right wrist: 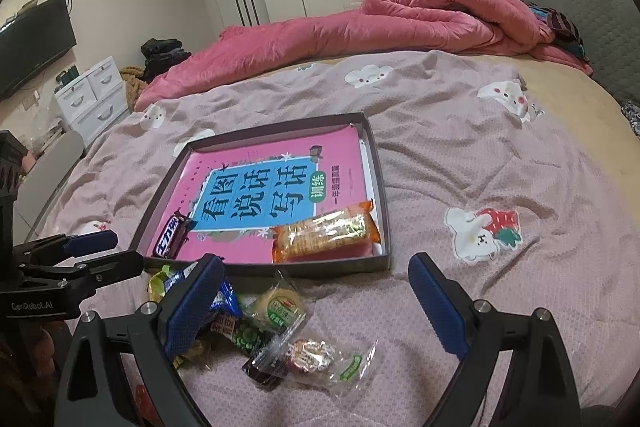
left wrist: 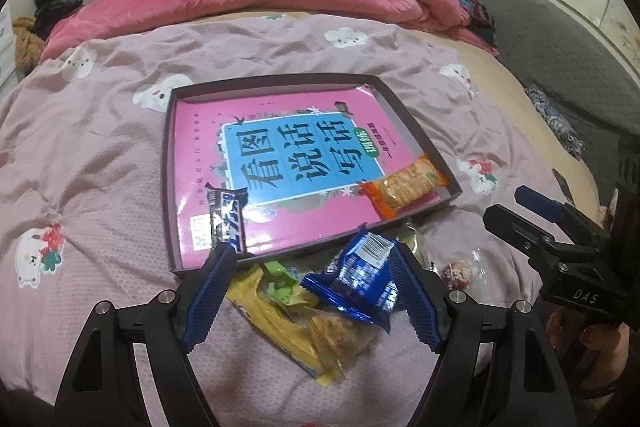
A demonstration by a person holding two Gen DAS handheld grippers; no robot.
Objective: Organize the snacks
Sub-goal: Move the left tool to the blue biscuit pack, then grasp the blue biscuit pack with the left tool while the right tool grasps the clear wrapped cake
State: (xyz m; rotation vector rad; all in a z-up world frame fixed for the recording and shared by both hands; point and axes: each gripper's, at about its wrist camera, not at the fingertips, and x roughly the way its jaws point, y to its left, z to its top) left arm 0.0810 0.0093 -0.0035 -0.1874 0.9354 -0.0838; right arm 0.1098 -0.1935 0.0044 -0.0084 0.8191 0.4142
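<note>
A shallow dark box [left wrist: 420, 131] [right wrist: 380, 187] lies on the bed with a pink book [left wrist: 280, 155] [right wrist: 272, 187] inside. On the book lie an orange cracker pack [left wrist: 404, 185] [right wrist: 326, 231] and a chocolate bar [left wrist: 228, 217] [right wrist: 172, 237]. A loose pile lies in front of the box: a blue biscuit pack [left wrist: 356, 275], a yellow pack [left wrist: 296, 327], a round green-labelled cake [right wrist: 280, 307] and a clear-wrapped candy [right wrist: 312, 357]. My left gripper [left wrist: 312, 267] [right wrist: 100, 251] is open over the blue pack. My right gripper [right wrist: 316, 267] [left wrist: 516, 203] is open and empty over the pile.
A pink quilt [right wrist: 360, 27] is bunched along the far side of the bed. The grey headboard [left wrist: 560, 35] stands at the right. White drawers [right wrist: 92, 95] and a television [right wrist: 32, 39] stand at the left, wardrobes behind.
</note>
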